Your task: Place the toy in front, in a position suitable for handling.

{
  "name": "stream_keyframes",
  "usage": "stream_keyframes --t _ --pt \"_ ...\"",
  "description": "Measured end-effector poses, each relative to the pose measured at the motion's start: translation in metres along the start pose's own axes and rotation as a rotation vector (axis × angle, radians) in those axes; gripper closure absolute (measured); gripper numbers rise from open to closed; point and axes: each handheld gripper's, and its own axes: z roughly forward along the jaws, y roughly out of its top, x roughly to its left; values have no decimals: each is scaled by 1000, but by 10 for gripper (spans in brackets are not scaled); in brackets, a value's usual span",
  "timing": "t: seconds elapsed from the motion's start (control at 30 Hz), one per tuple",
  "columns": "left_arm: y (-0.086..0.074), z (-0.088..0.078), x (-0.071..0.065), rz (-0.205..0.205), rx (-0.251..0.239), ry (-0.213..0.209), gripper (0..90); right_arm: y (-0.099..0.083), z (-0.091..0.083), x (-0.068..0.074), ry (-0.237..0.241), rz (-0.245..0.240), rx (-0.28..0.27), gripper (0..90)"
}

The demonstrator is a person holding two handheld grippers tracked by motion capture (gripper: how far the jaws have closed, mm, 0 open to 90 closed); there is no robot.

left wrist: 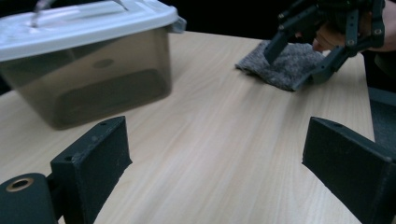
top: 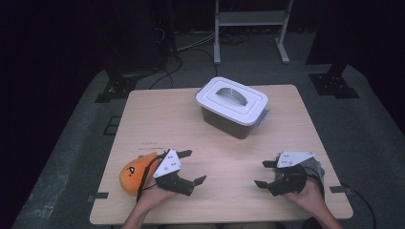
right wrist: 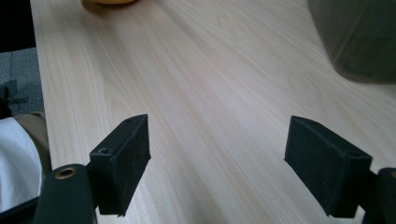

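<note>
My left gripper [top: 197, 166] rests low on the near left of the wooden table [top: 224, 143], open, with nothing between its fingers. Right behind it lies an orange plush toy [top: 133, 172]. My right gripper [top: 260, 173] sits at the near right, open too and holding nothing. A grey cloth [top: 316, 167] lies under and behind that hand. In the left gripper view, the jaws of the left gripper [left wrist: 217, 144] stand wide apart over bare wood, with the grey cloth [left wrist: 289, 65] and the right gripper [left wrist: 299, 51] farther off. The right gripper [right wrist: 217, 140] faces the plush toy [right wrist: 109, 1].
A dark translucent box with a white handled lid [top: 232, 106] stands closed at the back middle of the table; the same box [left wrist: 84, 70] is seen from the left gripper and its corner [right wrist: 359, 37] from the right. A metal stand [top: 250, 28] and cables lie on the floor beyond.
</note>
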Motion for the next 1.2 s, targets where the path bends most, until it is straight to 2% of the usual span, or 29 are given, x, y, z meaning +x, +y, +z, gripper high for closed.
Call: stream_keyframes --t 0.03,0.1,0.13,0.23,0.43,0.53,0.57,0.93,1.1,1.2 --pt "1 -9 4 2 -4 19 63 0 0 0 1 0 0 212" --pt "1 -13 7 1 -9 25 63 0 0 0 2 -1 -1 212" --pt "1 -21 11 0 -16 40 63 1 1 0 5 2 3 212" --pt "0 -30 17 -7 -28 47 63 2 3 0 9 -1 5 212" --pt "-2 -40 23 -1 -10 54 63 3 4 0 12 0 2 212" --pt "-5 -49 26 0 -4 61 63 3 3 0 11 -1 0 212" --pt "-6 -56 28 4 1 75 63 3 3 0 12 1 0 212" --pt "-17 -93 41 -19 8 133 63 3 3 0 10 3 -1 212" --pt "-24 -110 48 -25 26 162 64 3 3 0 10 4 -1 212" --pt "-32 -120 53 -49 20 177 64 3 3 0 11 2 -1 212"
